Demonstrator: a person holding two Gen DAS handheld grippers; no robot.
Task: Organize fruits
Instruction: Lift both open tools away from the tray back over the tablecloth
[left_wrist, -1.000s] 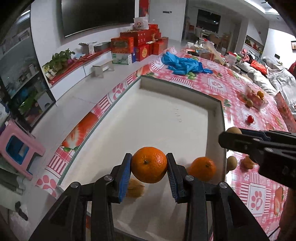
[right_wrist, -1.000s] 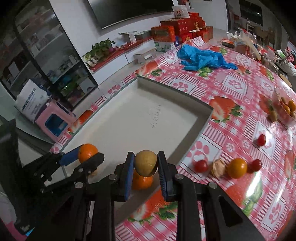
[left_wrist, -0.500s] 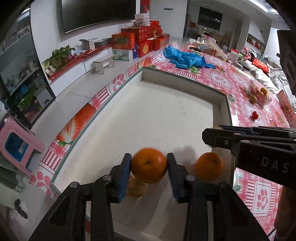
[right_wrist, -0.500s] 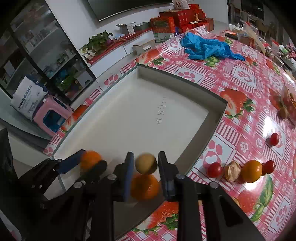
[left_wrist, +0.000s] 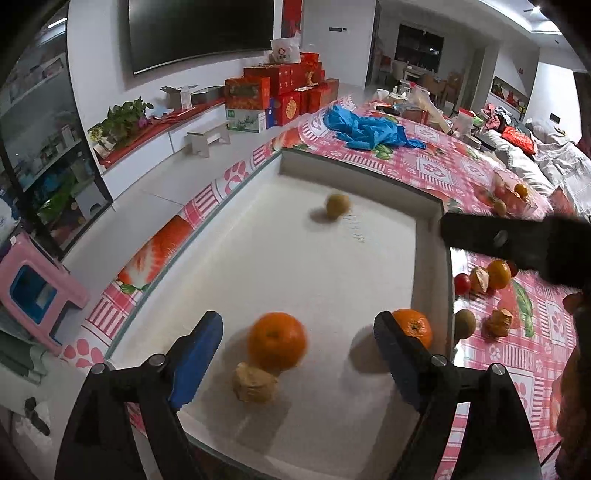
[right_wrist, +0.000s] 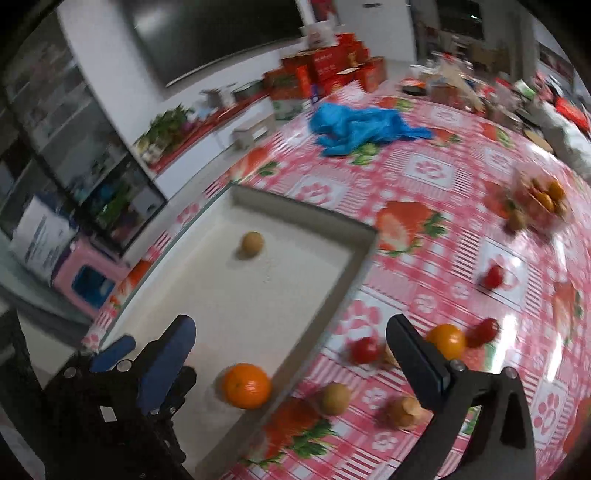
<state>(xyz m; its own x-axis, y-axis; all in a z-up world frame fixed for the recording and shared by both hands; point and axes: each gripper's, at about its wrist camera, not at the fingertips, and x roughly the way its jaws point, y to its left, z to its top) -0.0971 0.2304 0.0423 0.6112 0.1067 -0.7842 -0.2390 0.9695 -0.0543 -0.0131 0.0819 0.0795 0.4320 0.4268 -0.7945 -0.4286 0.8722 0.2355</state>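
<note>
A long table under a pink and red checked cloth (right_wrist: 436, 173) printed with paws and strawberries takes up most of the room, and a shallow white tray (left_wrist: 430, 266) sits at its near edge. A crumpled blue plastic sheet (left_wrist: 365, 127) lies on the cloth beyond the tray's far wall. The left gripper (left_wrist: 298, 354) stands with its jaws wide, having just been opening; an orange (left_wrist: 277, 345) rests on the tray floor between the blue pads, touching neither, with a papery brown husk fruit (left_wrist: 255, 382) just in front of it. A second orange (right_wrist: 245, 385) lies in the tray's near right corner against the wall. The right gripper (right_wrist: 290, 360) is also spread wide with nothing between its fingers, its jaws having just been opening. A brownish round fruit (right_wrist: 252, 242) sits alone towards the far end of the tray. On the cloth right of the tray lie a small orange fruit (right_wrist: 445, 340), red tomatoes (right_wrist: 364, 349) and another brown fruit (right_wrist: 334, 398).
</note>
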